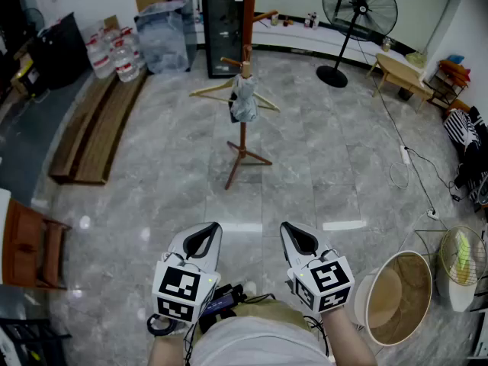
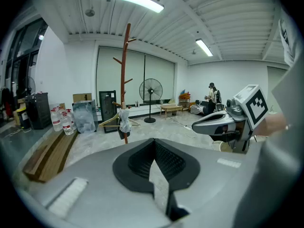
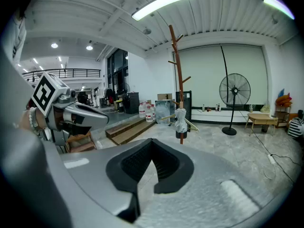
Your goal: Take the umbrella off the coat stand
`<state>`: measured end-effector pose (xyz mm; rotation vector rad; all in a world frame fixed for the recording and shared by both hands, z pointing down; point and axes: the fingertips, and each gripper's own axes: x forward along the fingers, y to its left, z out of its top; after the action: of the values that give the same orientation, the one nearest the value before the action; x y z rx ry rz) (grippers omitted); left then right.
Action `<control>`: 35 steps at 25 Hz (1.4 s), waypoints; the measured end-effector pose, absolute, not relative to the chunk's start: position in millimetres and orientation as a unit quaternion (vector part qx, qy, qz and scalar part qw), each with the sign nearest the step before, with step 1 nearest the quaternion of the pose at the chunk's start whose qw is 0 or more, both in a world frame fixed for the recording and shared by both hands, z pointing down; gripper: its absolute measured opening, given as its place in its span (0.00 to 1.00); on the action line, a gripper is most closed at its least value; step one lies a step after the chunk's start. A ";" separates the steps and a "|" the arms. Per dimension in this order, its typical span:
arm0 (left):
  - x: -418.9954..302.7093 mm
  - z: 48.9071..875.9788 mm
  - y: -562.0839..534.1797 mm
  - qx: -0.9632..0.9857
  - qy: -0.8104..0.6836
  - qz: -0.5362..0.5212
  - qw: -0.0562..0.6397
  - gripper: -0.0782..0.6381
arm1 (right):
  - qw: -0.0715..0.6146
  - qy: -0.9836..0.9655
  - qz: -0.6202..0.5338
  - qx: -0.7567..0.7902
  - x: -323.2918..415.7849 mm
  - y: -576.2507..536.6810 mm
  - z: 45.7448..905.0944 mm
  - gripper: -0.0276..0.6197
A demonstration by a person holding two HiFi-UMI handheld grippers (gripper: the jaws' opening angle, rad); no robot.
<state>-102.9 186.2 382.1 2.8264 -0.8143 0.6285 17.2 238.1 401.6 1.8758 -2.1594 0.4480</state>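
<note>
Facing stand (image 1: 242, 139) from well apart, left gripper (image 1: 207, 231) and right gripper (image 1: 291, 231) both pressed together, empty; best walking closer, spreading one, aiming at umbrella (image 1: 244, 97), steering clear of hanger (image 1: 210, 90).

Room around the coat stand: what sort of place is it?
Likely a big, sparsely furnished workshop or studio hall, not a home: a wide bare stone floor, a coat stand alone in the middle, and a fan and water bottles along the edges.
</note>
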 end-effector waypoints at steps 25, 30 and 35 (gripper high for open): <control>-87.9 376.0 187.9 0.945 -0.264 0.184 0.060 0.25 | 0.067 -0.746 0.149 0.646 25.9 236.6 386.9 0.16; -83.6 373.7 190.2 0.946 -0.262 0.184 0.059 0.26 | 0.063 -0.745 0.152 0.647 30.2 239.8 385.2 0.20; -79.1 369.8 188.5 0.945 -0.269 0.180 0.055 0.26 | 0.059 -0.744 0.152 0.648 39.5 242.4 385.8 0.21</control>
<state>-79.1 188.5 369.8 2.8686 -0.8166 0.5464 39.5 242.4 385.8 1.9635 -2.2520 0.4613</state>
